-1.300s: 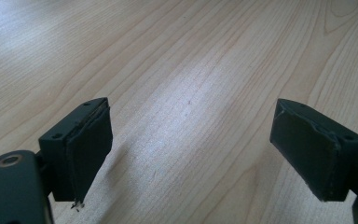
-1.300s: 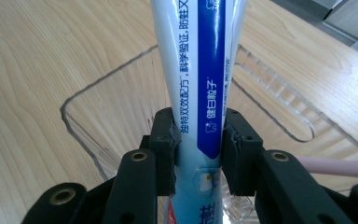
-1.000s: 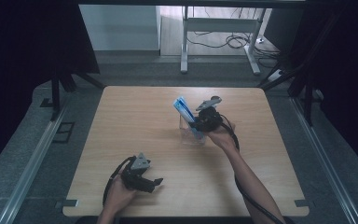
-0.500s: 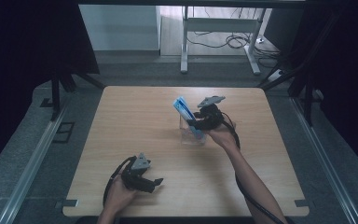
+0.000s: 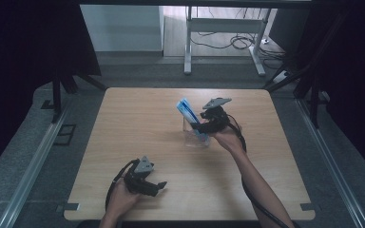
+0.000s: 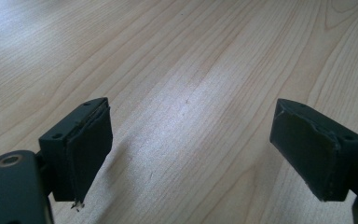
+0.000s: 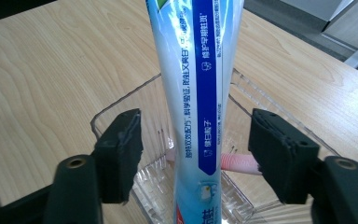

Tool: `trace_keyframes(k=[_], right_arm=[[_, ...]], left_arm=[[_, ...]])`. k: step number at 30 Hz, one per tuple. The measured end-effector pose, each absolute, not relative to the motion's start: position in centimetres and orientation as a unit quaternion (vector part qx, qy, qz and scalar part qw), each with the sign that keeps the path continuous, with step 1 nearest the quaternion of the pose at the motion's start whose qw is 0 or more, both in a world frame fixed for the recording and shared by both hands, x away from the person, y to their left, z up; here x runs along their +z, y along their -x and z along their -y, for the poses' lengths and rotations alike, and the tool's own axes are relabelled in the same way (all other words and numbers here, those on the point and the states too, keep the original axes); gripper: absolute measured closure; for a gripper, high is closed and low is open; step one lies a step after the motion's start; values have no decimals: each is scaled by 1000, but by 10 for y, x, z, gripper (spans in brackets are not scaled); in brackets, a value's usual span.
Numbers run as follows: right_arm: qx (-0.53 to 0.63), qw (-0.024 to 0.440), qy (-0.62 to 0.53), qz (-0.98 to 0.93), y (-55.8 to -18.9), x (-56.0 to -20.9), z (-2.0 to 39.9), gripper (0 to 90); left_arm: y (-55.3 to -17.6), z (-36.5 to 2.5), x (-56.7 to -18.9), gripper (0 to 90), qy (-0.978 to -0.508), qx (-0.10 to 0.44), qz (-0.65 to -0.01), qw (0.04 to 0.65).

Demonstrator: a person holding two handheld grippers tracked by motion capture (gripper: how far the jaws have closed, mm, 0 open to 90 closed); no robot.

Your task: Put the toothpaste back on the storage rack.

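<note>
Now that my right gripper [image 7: 196, 156] has just been spreading its jaws, the toothpaste tube [image 7: 193, 93] stands free, leaning in the clear plastic holder [image 7: 121, 109] near the desk's [image 5: 138, 123] far edge; perhaps a pink toothbrush [image 7: 240, 163] lies inside; my left gripper [image 6: 191, 151] rests spread, idle, near the front edge.

Light wood table [image 5: 138, 123]; clear plastic holder [image 5: 196, 137] sits on it nr centre-right.

One toothpaste tube [image 7: 196, 93], one clear container [image 7: 121, 105], one pink stick [image 7: 240, 162]
</note>
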State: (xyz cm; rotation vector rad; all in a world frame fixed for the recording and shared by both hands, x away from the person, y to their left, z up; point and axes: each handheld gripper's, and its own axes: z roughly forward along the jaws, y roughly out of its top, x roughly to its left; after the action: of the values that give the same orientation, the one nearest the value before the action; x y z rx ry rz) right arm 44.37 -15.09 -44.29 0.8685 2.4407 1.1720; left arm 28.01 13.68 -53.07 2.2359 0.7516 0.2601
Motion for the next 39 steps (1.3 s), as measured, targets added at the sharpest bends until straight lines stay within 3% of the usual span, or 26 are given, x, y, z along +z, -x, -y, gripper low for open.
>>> trace_keyframes(k=[9,21,39], right_arm=[[389,159,-303,-855,-442,-441,154,152],[380,165,-305,-858,-437,-438,155,40],[389,164,-298,-856,-422,-432,163,1]], left_arm=[[-280,-136,-531,132,-874,102,-293,374],[-280,-136,-531,132,-874,102,-294,374],[-280,-135,-531,133,-874,101,-293,375]])
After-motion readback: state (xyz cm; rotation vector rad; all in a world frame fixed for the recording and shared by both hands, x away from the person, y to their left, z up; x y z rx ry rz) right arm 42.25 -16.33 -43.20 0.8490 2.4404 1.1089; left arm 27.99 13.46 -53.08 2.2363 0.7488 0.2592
